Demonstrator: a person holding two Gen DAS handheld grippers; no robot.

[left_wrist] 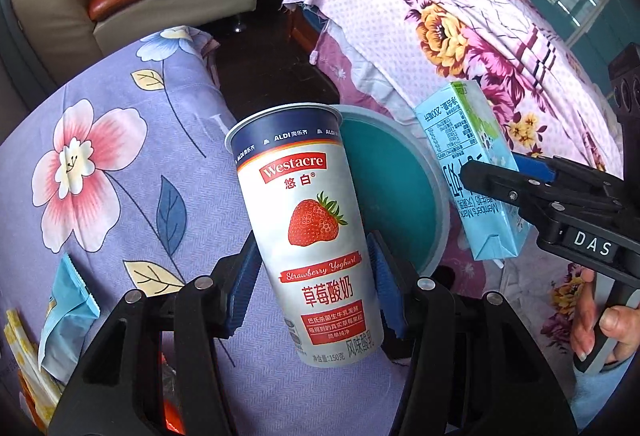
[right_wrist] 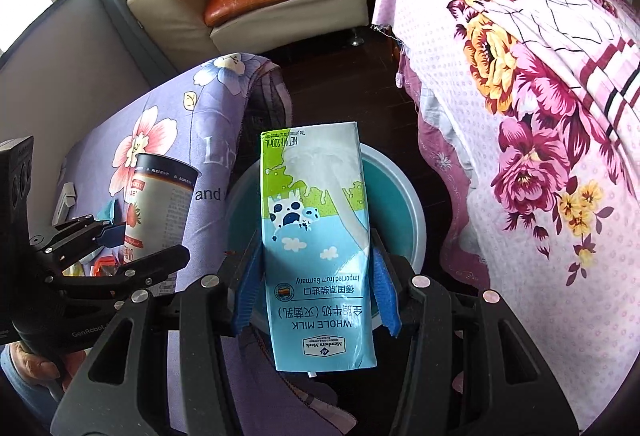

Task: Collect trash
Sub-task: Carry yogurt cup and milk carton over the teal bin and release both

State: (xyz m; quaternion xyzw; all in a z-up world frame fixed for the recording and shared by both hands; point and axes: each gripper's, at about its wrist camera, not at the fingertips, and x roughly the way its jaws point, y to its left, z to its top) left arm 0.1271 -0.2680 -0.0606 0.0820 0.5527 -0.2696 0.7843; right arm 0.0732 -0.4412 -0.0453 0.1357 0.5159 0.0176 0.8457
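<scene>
Your left gripper (left_wrist: 314, 286) was clamped on the strawberry yoghurt cup (left_wrist: 308, 232), and your right gripper (right_wrist: 316, 290) on the whole-milk carton (right_wrist: 318, 248), both held over the teal bin (right_wrist: 394, 212). Nothing was dropped in yet. Wrappers (left_wrist: 68, 308) remained at the purple bedspread's (left_wrist: 132, 140) near edge; nothing blocked the bin.

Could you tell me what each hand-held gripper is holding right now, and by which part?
The left hand-held gripper clamps the strawberry yoghurt cup across its lower body. The right hand-held gripper grips the milk carton by its narrow sides.
</scene>
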